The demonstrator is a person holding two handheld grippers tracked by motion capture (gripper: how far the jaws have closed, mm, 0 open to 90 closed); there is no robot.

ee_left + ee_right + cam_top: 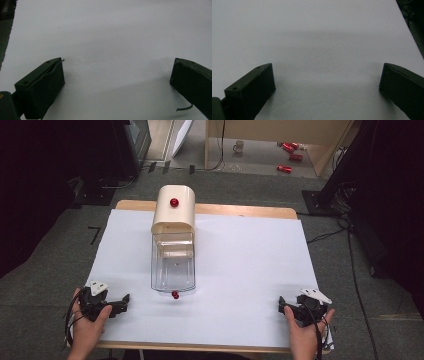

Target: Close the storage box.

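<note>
A box with a clear plastic drawer (173,265) and a cream curved cover (173,209) stands at the middle of the white-covered table (240,270). One red knob (174,202) sits on the cover, another red knob (175,294) at the drawer's near end. My left gripper (122,304) rests near the front left corner, held in a hand, pointing right. My right gripper (281,305) rests near the front right corner, pointing left. In the left gripper view the gripper (117,82) stands open over bare white surface. In the right gripper view the gripper (327,85) is likewise open with nothing between its jaws.
Beyond the table lies grey floor with cables (325,237), a mug (239,146) and red cans (290,150) near a wooden frame. Dark equipment stands at the far left and right. The table's wooden edge (240,210) shows at the back.
</note>
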